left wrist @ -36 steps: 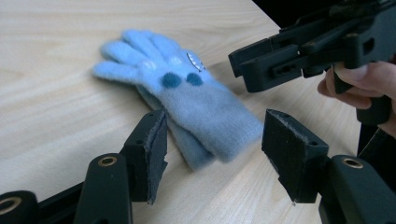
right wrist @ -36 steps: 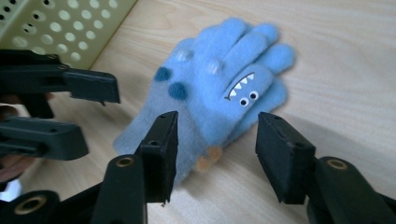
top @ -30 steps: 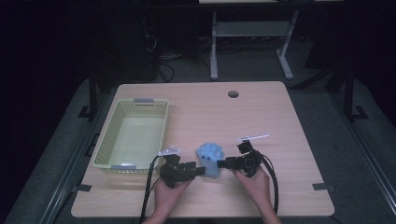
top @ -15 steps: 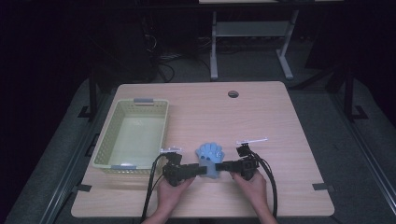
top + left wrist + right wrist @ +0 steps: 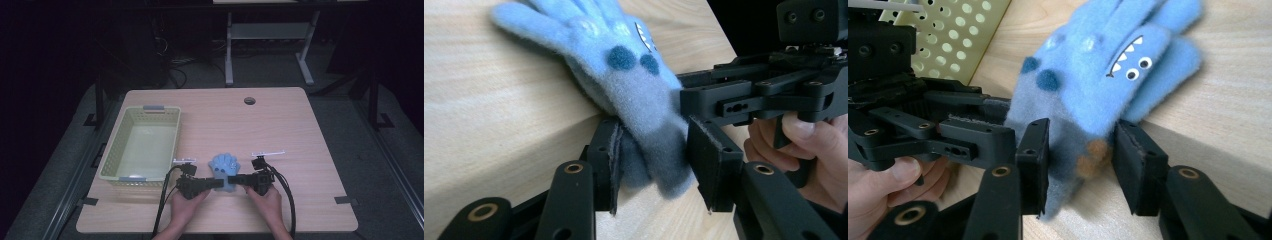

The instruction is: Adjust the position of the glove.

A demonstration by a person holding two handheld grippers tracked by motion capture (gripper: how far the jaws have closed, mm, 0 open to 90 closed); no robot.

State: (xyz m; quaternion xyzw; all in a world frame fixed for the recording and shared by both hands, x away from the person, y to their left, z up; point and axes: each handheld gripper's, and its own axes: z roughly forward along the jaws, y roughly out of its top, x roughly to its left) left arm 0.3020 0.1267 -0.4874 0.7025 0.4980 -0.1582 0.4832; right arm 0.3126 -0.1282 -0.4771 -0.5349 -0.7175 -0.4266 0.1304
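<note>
We set both tongs around the cuff of the fuzzy blue monster-face glove (image 5: 223,167) on the wooden counter (image 5: 300,130): left tongs (image 5: 659,172) and right tongs (image 5: 1083,160) stand apart, not yet clamped. The pale green perforated plastic basket (image 5: 140,142) sits just left.

No readable text, label or number anywhere.

A pale wooden table (image 5: 300,130) stands in a dark room. On its left side sits an empty, pale green plastic basket (image 5: 111,155) with perforated walls. A small round hole (image 5: 249,101) is near the table's far edge.
</note>
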